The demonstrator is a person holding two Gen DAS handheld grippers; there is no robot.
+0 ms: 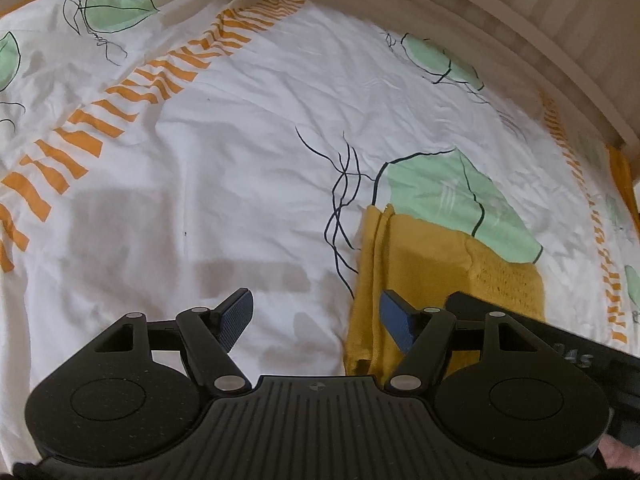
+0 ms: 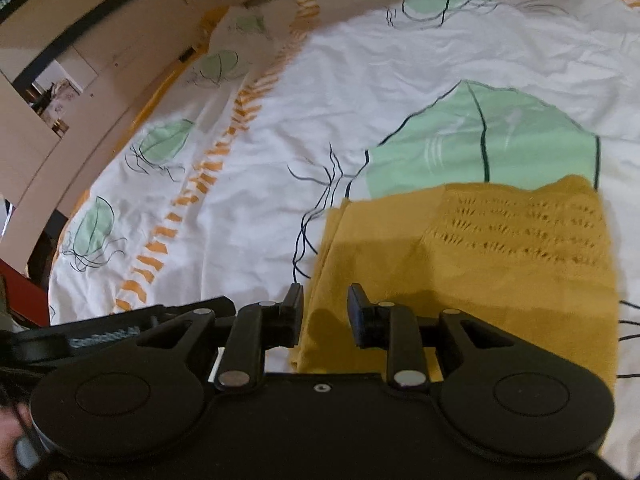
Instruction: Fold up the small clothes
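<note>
Garment: I see one mustard-yellow knit piece (image 2: 472, 264), folded into a rough rectangle and lying flat on the bed sheet (image 1: 248, 128). The far right part has an open-stitch pattern, the rest is a smooth knit. The left edge shows stacked folded layers.

Garment position: in my right wrist view it fills the lower right, and its top edge overlaps a big green leaf print (image 2: 500, 140). In my left wrist view it sits right of centre, on the same leaf print.

Left gripper (image 1: 316, 320): jaws spread wide, nothing between them. The left finger is over bare white sheet, and the right finger (image 1: 394, 320) is over the garment's left edge. I can't tell if that finger touches the fabric.

Right gripper (image 2: 325, 312): jaws partly apart, not pinching. The garment's left folded edge lies in the gap beneath them. The pads aren't pressing on the fabric. The right finger is over the knit, and the left finger is at the cloth's edge by the sheet.

Gripper spacing: I see the right gripper's black body at the lower right of the left view, just beside my left one, and a black body at the lower left of the right view.

Sheet: white, wrinkled, green leaf prints, dark line drawings, orange dashed bands (image 1: 120, 100).

Surroundings: pale wall (image 1: 520, 20) past the bed edge in the left view, and light cabinets (image 2: 80, 40) at the upper left of the right view.
</note>
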